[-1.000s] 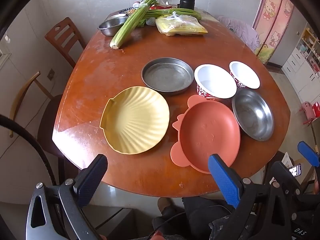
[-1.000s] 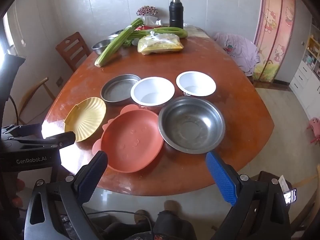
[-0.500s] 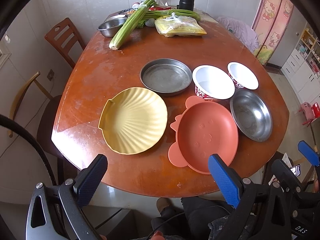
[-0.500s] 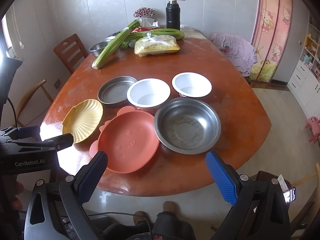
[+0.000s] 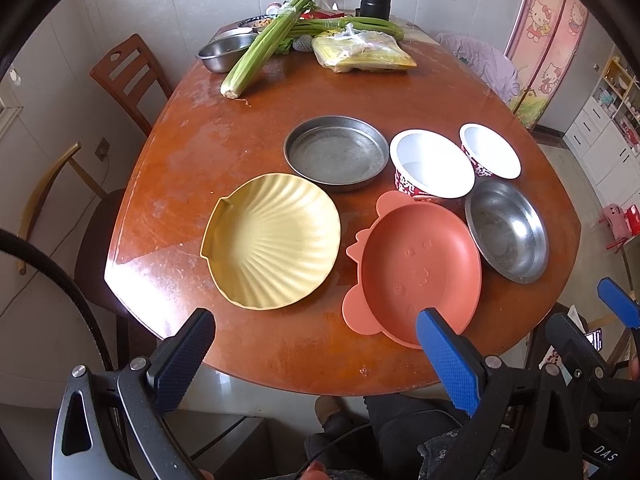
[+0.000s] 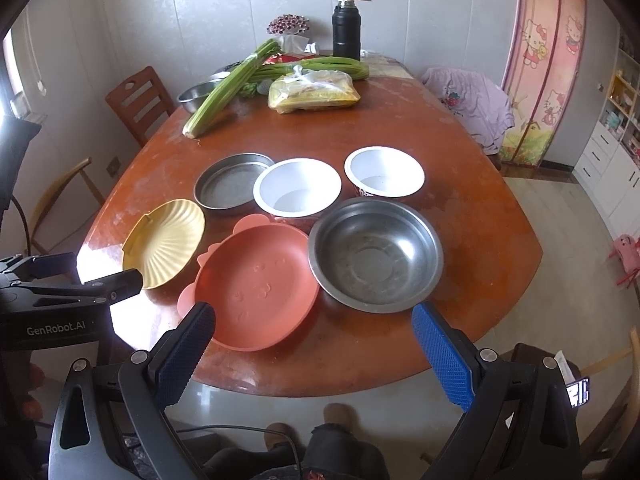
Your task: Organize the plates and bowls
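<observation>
Only right wrist view shows left claw (image 6: pixel 132 280), beside yellow plate (image 6: pixel 166 242)

Larger white bowl (image 6: pixel 298 191): near wall hidden behind the rim of the orange plate (image 6: pixel 256 286). Round metal pan (image 6: pixel 232 185): right edge covered by that bowl. Small steel bowl (image 6: pixel 196 94) at the surface's far left corner: partly hidden under celery (image 6: pixel 228 90). Left tongs (image 6: pixel 70 286): cut off by the picture's left edge. Print on the bowls' sides: too small to read.

Glossy wood table (image 5: pixel 224 168); dull metal pan (image 5: pixel 337 153) (scuffed); shiny steel bowl (image 6: pixel 376 254); matt plastic plates (image 5: pixel 272 240).
</observation>
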Tool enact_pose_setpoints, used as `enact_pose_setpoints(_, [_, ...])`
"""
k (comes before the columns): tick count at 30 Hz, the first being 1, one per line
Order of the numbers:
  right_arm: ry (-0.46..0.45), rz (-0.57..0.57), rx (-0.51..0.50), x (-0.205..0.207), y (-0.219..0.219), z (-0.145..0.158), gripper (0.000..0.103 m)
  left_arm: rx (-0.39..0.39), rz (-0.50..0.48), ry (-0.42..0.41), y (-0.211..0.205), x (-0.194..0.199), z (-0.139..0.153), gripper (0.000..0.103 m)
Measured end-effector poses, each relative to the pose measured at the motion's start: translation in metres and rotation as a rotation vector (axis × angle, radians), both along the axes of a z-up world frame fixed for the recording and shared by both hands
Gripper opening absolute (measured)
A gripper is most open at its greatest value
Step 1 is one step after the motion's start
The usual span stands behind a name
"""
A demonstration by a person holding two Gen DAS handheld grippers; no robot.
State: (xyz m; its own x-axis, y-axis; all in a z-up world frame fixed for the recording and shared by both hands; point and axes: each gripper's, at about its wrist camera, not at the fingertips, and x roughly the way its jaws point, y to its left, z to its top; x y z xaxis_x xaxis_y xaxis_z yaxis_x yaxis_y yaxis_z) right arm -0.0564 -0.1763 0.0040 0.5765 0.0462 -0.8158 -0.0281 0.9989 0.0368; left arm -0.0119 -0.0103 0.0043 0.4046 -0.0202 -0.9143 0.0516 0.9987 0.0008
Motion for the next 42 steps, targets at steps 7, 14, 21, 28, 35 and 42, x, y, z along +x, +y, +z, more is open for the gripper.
enact_pose_setpoints(7, [-0.002, 0.012, -0.001, 0.002, 0.001, 0.000, 0.099, 0.003, 0.003, 0.001, 0.001, 0.001, -0.001, 0.101])
enact_pose_setpoints(14, [0.010, 0.018, -0.002, 0.006, 0.003, -0.003, 0.099, 0.000, 0.012, 0.006, 0.006, 0.004, -0.003, 0.101])
enact_pose_setpoints(21, [0.015, 0.047, -0.008, 0.016, 0.012, -0.004, 0.099, -0.007, 0.025, 0.007, 0.013, 0.009, -0.006, 0.101])
enact_pose_setpoints(28, [0.014, 0.110, 0.001, 0.034, 0.028, -0.004, 0.099, -0.013, 0.102, 0.019, 0.038, 0.016, -0.013, 0.101])
enact_pose_setpoints(35, [0.028, 0.271, 0.024, 0.070, 0.067, -0.007, 0.099, -0.043, 0.263, 0.054, 0.090, 0.021, -0.033, 0.101])
enact_pose_setpoints(42, [0.082, 0.415, 0.000, 0.106, 0.111, -0.032, 0.099, -0.094, 0.351, 0.078, 0.125, 0.030, -0.054, 0.101])
